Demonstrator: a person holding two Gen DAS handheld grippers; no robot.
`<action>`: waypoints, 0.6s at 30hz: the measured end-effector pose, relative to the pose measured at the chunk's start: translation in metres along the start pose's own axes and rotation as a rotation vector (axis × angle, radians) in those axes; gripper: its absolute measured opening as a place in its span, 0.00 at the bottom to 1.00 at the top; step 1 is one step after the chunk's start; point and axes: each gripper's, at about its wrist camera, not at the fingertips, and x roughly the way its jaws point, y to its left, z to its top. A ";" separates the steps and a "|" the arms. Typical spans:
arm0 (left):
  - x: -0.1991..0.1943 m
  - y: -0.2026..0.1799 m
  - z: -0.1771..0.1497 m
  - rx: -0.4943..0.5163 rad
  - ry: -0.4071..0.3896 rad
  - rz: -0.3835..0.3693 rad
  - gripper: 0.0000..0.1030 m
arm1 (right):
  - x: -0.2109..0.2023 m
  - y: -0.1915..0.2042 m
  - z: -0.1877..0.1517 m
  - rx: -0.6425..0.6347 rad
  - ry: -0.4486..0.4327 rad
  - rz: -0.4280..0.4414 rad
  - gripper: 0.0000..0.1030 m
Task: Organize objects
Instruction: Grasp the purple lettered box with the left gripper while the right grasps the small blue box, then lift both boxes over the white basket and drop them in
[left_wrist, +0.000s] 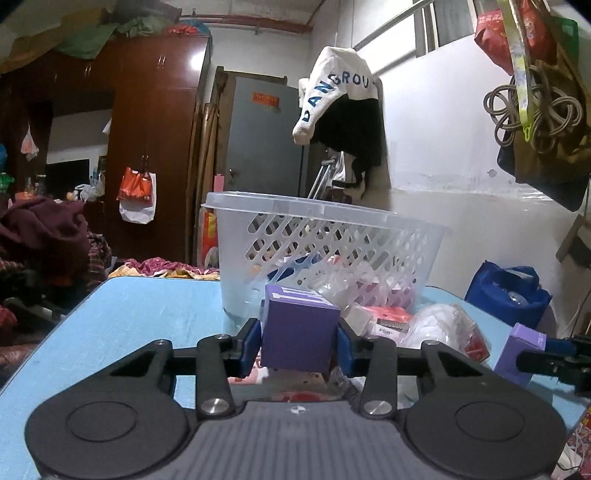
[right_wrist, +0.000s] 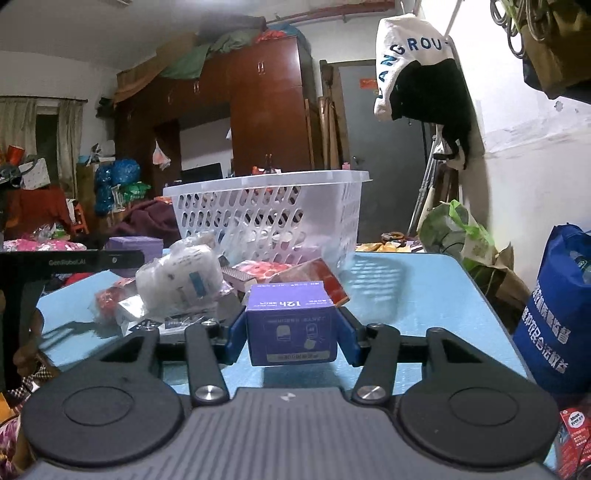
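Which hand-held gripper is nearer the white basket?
Left, by a small margin. The left hand-held gripper, clamping a purple box, sits just short of the white basket. The right hand-held gripper, clamping its own box, sits further back.

Each tool, the left tool (left_wrist: 300, 341) and the right tool (right_wrist: 291, 334), has a grey ribbed body with a small white logo, two round black discs, black linkage arms pinned by silver screws, and blue fingers (left_wrist: 248, 344). A black bar printed "GenRobot.AI" shows at the right view's left edge.
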 end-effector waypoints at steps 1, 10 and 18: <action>-0.001 0.001 -0.001 -0.008 -0.006 -0.002 0.44 | 0.000 0.000 0.000 0.003 -0.002 -0.001 0.53; -0.026 0.013 0.010 -0.053 -0.137 -0.049 0.44 | -0.009 0.001 0.018 0.013 -0.045 0.018 0.53; 0.026 0.005 0.133 -0.071 -0.105 -0.142 0.44 | 0.054 0.020 0.163 -0.094 -0.087 0.033 0.53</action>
